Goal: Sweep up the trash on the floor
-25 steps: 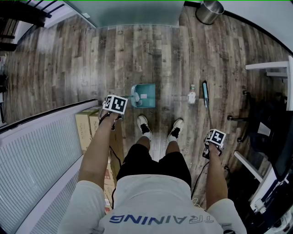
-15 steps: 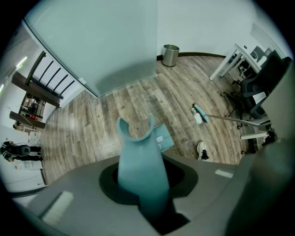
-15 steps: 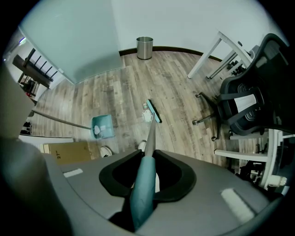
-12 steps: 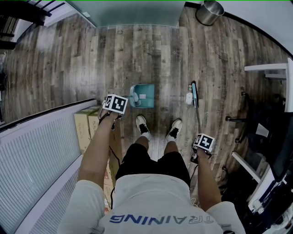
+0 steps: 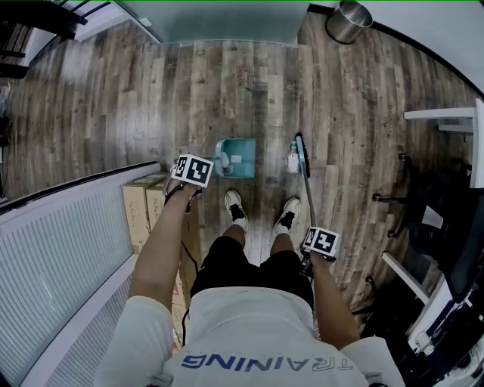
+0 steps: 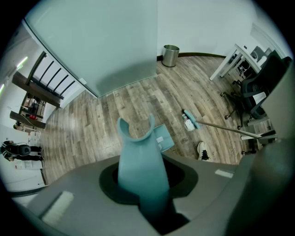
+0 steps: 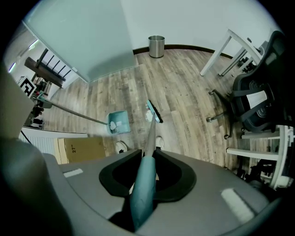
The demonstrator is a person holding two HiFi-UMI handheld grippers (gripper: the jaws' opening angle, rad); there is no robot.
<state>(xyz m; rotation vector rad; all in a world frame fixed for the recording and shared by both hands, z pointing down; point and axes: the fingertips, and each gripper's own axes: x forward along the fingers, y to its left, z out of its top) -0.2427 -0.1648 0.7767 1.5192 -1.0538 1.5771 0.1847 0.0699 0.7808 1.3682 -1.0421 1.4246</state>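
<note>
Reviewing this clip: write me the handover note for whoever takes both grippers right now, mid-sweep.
Left gripper: shut on the teal dustpan handle. The dustpan stands on the wood floor just ahead of the left shoe.
Right gripper: shut on the broom handle. The broom head is down on the floor to the dustpan's right, with a white piece of trash right beside it on the dustpan side.
Done: one white scrap already lies in the dustpan.
Left: sweep the white piece across the bare gap into the dustpan. A metal bin stands by the far wall, probably for emptying.
</note>
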